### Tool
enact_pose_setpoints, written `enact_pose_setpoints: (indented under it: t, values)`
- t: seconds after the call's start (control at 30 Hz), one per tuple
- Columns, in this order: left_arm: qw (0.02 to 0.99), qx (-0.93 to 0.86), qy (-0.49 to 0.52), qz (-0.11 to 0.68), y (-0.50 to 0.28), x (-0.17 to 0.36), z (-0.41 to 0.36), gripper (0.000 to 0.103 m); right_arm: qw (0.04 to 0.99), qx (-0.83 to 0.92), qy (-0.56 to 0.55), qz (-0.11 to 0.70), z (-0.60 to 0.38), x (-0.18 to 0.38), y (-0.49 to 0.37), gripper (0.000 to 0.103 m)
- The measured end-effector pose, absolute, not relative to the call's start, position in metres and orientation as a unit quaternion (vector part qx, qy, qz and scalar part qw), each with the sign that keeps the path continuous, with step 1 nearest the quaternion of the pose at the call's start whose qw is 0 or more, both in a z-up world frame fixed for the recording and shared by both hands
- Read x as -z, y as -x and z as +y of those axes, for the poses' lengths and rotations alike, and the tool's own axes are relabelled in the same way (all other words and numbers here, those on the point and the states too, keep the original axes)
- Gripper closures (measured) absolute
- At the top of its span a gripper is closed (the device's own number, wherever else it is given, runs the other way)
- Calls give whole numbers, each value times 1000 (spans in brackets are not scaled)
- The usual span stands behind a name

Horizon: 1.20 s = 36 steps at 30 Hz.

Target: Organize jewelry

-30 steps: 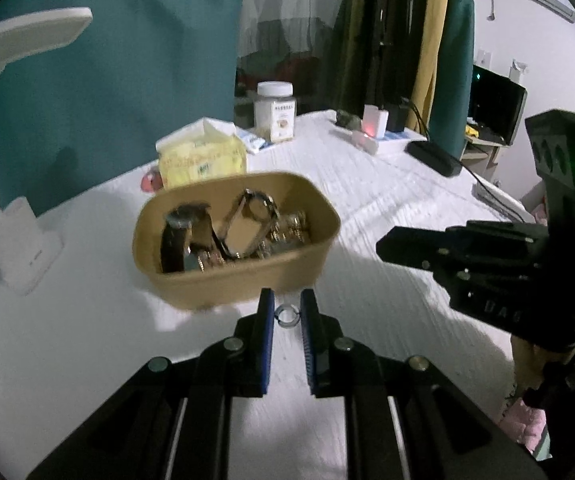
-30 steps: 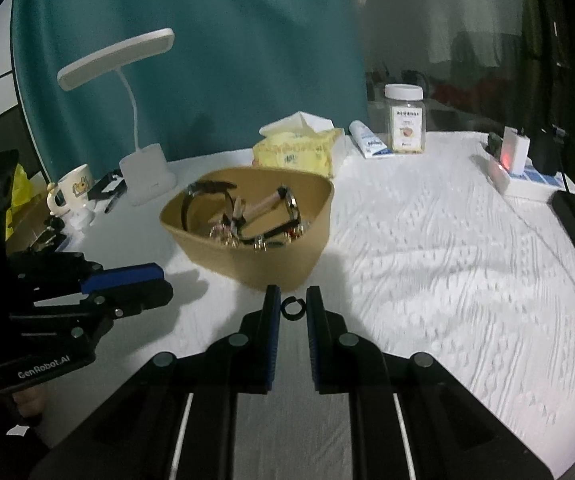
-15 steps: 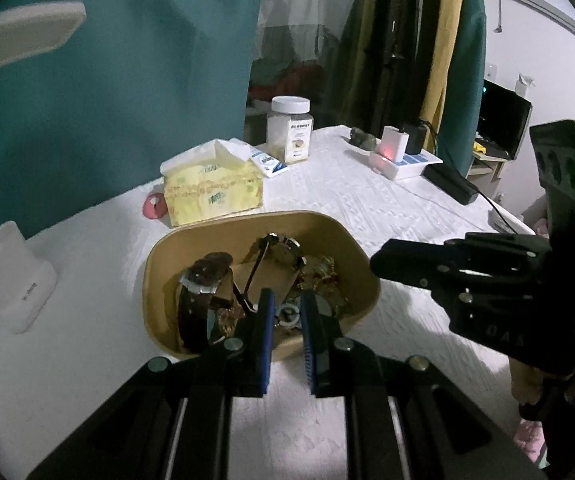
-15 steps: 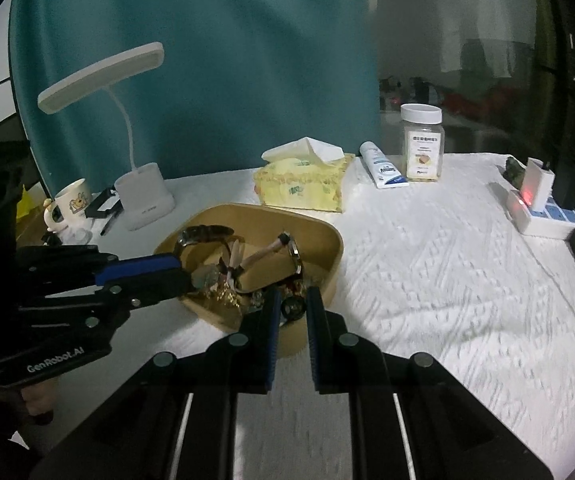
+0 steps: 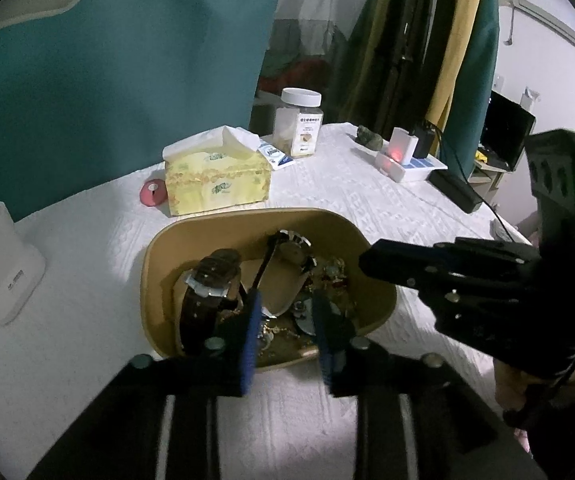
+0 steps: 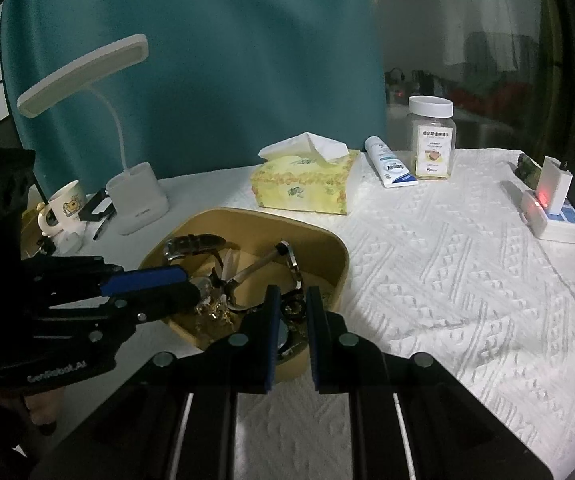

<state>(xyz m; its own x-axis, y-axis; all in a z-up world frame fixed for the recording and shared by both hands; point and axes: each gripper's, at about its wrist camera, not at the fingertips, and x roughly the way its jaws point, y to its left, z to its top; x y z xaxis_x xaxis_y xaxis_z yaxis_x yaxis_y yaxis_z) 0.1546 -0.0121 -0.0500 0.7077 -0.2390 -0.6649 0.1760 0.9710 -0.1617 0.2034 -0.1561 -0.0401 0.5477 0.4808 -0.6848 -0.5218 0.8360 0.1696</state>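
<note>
A tan bowl (image 5: 167, 240) (image 6: 339, 256) on the white cloth holds watches, a brown-strap watch (image 5: 207, 280) and gold jewelry. My left gripper (image 5: 285, 312) hangs over the bowl's near rim with its jaws apart and nothing between them; the ring it held is no longer between its pads. My right gripper (image 6: 290, 308) is over the bowl's near right side, shut on a small dark ring (image 6: 293, 307). The right gripper also shows in the left wrist view (image 5: 371, 258), the left gripper in the right wrist view (image 6: 183, 280).
Behind the bowl are a yellow tissue box (image 5: 215, 176) (image 6: 303, 184), a jar (image 6: 431, 140), a tube (image 6: 389, 164) and a red disc (image 5: 152, 192). A white desk lamp (image 6: 135, 196) and mug (image 6: 63, 208) stand left. A power strip (image 6: 555, 216) lies right.
Both grippers moved forward over the bowl. The left jaws opened and its ring is gone from between them. The right gripper still holds its ring.
</note>
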Motion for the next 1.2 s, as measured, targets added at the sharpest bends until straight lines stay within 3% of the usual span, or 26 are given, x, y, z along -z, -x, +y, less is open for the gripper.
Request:
enact_pose_setpoints:
  t: [0.3, 0.43, 1.2]
  values:
    - [929, 98, 49, 354, -147, 44, -3, 66, 879, -277, 30, 387, -155, 41, -204, 90]
    - [931, 91, 50, 349, -141, 41, 0, 63, 881, -276, 31, 384, -156, 38, -199, 82]
    - [945, 71, 49, 317, -81, 20, 6, 51, 898, -257, 36, 355, -171, 10, -141, 82]
